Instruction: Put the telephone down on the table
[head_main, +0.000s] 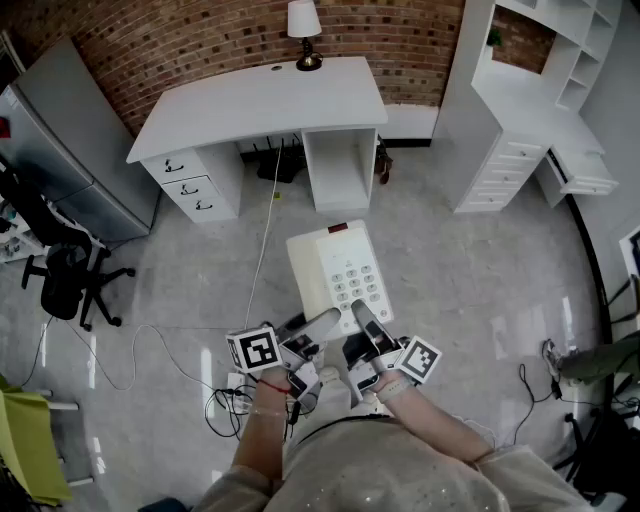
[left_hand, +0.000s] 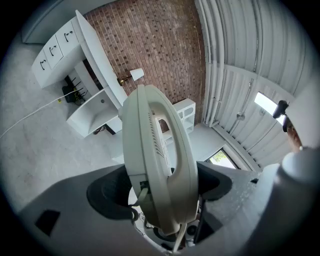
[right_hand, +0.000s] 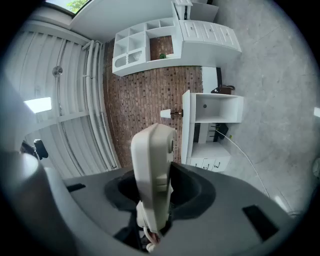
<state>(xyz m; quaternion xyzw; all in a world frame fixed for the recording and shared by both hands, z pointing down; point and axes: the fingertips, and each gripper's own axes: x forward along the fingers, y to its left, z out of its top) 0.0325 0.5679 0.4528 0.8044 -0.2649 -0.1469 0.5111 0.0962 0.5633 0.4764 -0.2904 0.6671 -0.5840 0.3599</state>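
While our left claw (head_main: 312, 330) and right claw (head_main: 368, 325) both squeeze the near end of the telephone (head_main: 335, 270), it hangs over the floor (head_main: 470, 270), its long side pointing at the white worktop (head_main: 260, 100) well ahead.

Cream push-button telephone (head_main: 338, 275), face up, aloft, well short of the white table (head_main: 230, 105).

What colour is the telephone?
The telephone is off-white, with pale buttons. The head view shows it best.
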